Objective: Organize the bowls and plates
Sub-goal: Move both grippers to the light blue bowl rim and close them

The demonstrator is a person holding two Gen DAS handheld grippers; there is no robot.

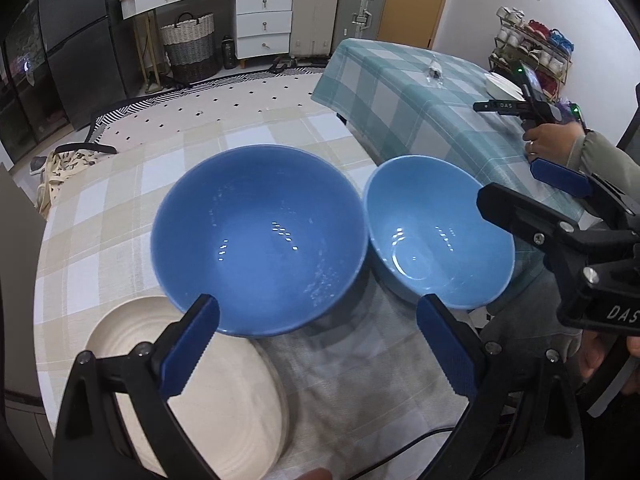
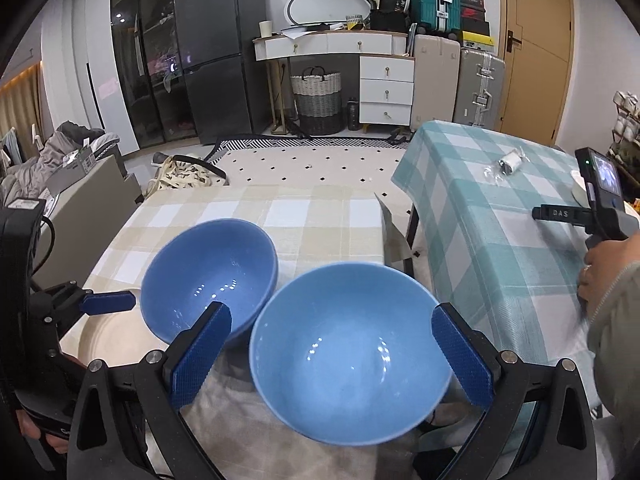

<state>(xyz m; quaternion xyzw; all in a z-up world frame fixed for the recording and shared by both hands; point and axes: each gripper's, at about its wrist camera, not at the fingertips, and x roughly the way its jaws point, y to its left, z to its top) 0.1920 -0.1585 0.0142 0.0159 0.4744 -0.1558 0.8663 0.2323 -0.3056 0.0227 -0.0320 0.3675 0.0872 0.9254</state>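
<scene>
Two blue bowls side by side on a grey cloth point(image 1: 360, 376) spread over the beige-checked bench point(image 1: 120, 216). Darker bowl point(image 1: 258, 240) taken as landmark: lighter bowl point(image 1: 438, 236) just right of it, rims touching or nearly so; cream plate point(image 1: 208, 400) at its near left, tucked partly under its rim.

Left gripper point(image 1: 316, 344) spread wide, empty, hovering short of the darker bowl's near rim. Right gripper point(image 2: 332, 360) likewise wide open, holding nothing, lined up on the lighter bowl point(image 2: 352, 352), blue pads standing outside the rim on either side.

Likely step: nesting one bowl in the other. Advice for doing it well:

- Pinch the wall, not the whole bowl: one pad inside the near rim, one outside, then close firmly. Glazed surface probably slick, so deep bite rather than fingertip bite.
- Lift straight up before going sideways toward the darker bowl; rims too close for a slide without a knock.
- Steady the darker bowl with the left jaws, or keep them clear of the path.
- Lower level and centred, release only once seated.
- Mind the plate under the darker bowl's edge: possible rocking on contact.
</scene>
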